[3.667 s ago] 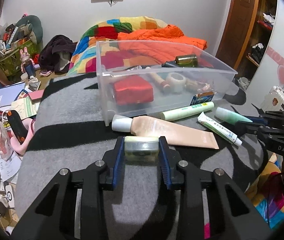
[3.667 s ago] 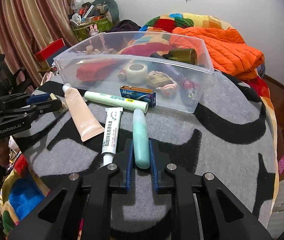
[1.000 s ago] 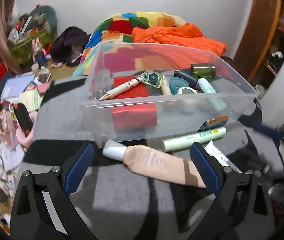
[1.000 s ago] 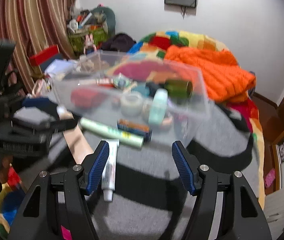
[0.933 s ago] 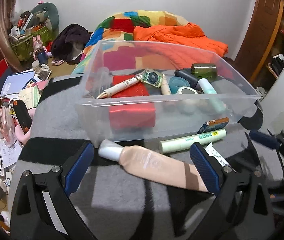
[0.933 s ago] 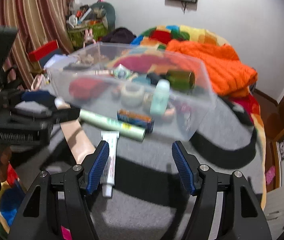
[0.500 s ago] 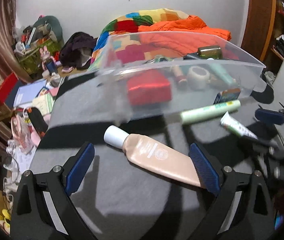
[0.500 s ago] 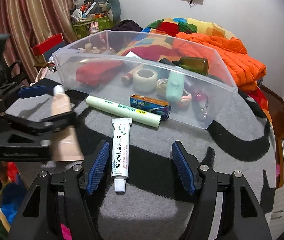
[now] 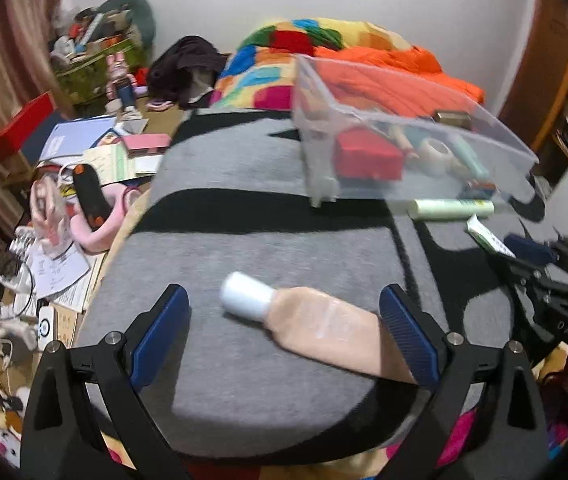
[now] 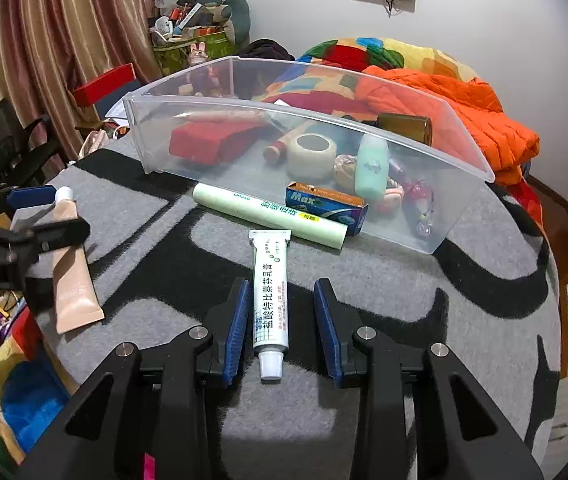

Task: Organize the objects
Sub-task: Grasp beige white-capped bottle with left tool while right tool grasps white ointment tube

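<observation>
A peach tube (image 9: 324,328) with a white cap lies on the grey-and-black cloth, between the wide-apart pads of my left gripper (image 9: 284,332), which is open and touches nothing. In the right wrist view a white tube (image 10: 270,292) lies cap toward me between the pads of my right gripper (image 10: 283,328). Its jaws are closing; the left pad is near the tube and a gap shows on the right. The clear bin (image 10: 464,144) behind holds a red box (image 10: 204,142), a tape roll (image 10: 311,154), a mint bottle (image 10: 372,168) and other small items.
A pale green tube (image 10: 268,216) and a blue carton (image 10: 324,202) lie against the bin's front wall. The cloth's near edge drops off just below the left gripper. Papers and clutter (image 9: 76,184) cover the floor to the left; an orange duvet (image 10: 484,120) lies behind.
My left gripper has slid back and left, so the peach tube now sits between its open jaws. The right gripper has come down around the white tube and its jaws have narrowed.
</observation>
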